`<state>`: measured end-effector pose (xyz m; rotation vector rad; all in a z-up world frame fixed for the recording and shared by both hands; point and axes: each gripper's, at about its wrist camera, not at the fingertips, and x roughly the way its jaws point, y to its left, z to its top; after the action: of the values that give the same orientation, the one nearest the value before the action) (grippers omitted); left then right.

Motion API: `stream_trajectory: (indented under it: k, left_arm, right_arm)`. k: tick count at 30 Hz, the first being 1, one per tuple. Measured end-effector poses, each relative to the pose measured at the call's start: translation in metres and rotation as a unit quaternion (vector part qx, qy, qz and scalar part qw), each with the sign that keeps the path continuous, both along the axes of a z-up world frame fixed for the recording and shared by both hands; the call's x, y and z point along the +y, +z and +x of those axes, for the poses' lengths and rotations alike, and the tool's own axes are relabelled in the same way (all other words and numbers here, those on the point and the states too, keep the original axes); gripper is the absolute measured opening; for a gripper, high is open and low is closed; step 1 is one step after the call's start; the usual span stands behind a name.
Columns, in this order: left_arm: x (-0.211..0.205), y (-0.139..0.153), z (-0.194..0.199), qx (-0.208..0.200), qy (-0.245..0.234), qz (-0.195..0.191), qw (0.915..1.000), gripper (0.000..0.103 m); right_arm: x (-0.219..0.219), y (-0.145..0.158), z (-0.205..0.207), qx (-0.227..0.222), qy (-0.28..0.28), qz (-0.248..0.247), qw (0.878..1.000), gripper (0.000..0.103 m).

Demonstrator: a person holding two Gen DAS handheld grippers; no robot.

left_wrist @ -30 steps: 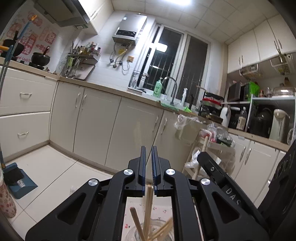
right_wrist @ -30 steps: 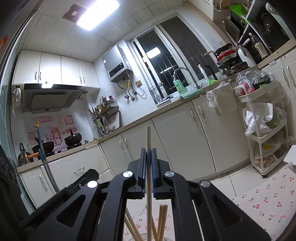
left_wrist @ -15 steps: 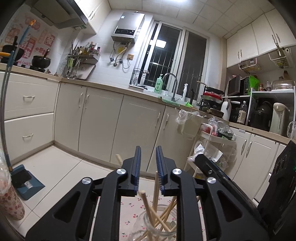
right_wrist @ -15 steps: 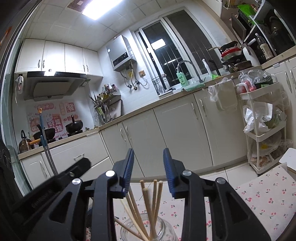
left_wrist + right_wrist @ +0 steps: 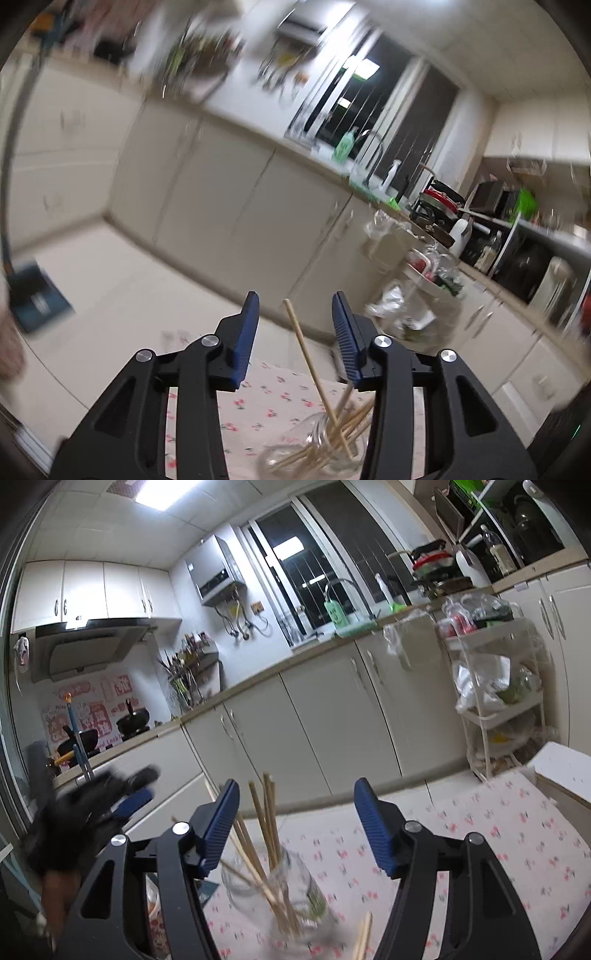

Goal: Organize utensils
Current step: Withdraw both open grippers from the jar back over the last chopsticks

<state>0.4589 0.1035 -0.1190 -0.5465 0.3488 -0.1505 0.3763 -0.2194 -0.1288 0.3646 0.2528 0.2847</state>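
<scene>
Right wrist view: on the cherry-print surface [image 5: 498, 834] stands the glass jar [image 5: 295, 897] of chopsticks [image 5: 267, 819]. Both right gripper [image 5: 295, 827] and left gripper [image 5: 293, 328] jaws are opening, empty; release looks done. Probably another loose chopstick [image 5: 364, 938] comes next.

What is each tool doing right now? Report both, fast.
Left tool: jaws opening, gripping nothing; one chopstick stands loose between them.
Right tool: jaws opening, empty above the glass jar.
</scene>
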Motion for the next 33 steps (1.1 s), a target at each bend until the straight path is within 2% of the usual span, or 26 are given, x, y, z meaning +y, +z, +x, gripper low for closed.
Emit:
stream_trajectory:
  k: [2, 5, 7, 13, 14, 16, 19, 22, 27, 30, 33]
  left_arm:
    - [0.01, -0.005, 0.019, 0.018, -0.008, -0.015, 0.9997, 0.039]
    - [0.017, -0.016, 0.05, 0.061, -0.066, -0.047, 0.9949, 0.04]
    - [0.016, -0.023, 0.06, 0.074, -0.087, -0.06, 0.9917, 0.042]
    - [-0.001, -0.036, 0.088, 0.111, -0.139, -0.076, 0.9812, 0.044]
    - [-0.005, -0.038, 0.091, 0.115, -0.145, -0.073, 0.98, 0.039]
    - [-0.011, -0.037, 0.095, 0.117, -0.152, -0.062, 0.9796, 0.022]
    - [-0.019, -0.026, 0.087, 0.099, -0.156, -0.032, 0.9822, 0.013]
    - [-0.029, -0.009, 0.075, 0.076, -0.177, -0.001, 0.9812, 0.012]
    - [-0.051, 0.013, 0.058, 0.057, -0.235, 0.044, 0.9693, 0.012]
    - [-0.055, 0.023, 0.04, 0.049, -0.237, 0.07, 0.9678, 0.012]
    - [-0.052, 0.032, 0.015, 0.038, -0.221, 0.086, 0.9708, 0.013]
  right_arm:
    - [-0.001, -0.006, -0.001, 0.012, 0.001, 0.0, 1.0, 0.063]
    - [-0.001, -0.011, 0.001, 0.021, 0.004, 0.001, 1.0, 0.063]
    - [-0.002, -0.014, 0.003, 0.027, 0.004, 0.005, 1.0, 0.063]
    - [-0.003, -0.023, 0.003, 0.046, 0.006, 0.009, 0.999, 0.064]
    - [-0.002, -0.024, 0.003, 0.049, 0.006, 0.01, 0.999, 0.064]
    - [-0.002, -0.026, 0.0, 0.055, 0.006, 0.011, 0.998, 0.064]
    - [-0.005, -0.028, -0.004, 0.06, 0.003, 0.014, 0.998, 0.067]
    - [-0.011, -0.031, -0.007, 0.07, -0.002, 0.023, 0.997, 0.067]
    - [-0.018, -0.034, -0.014, 0.083, -0.011, 0.03, 0.996, 0.068]
    - [-0.023, -0.036, -0.02, 0.091, -0.017, 0.03, 0.995, 0.069]
    - [-0.03, -0.04, -0.029, 0.107, -0.024, 0.024, 0.994, 0.07]
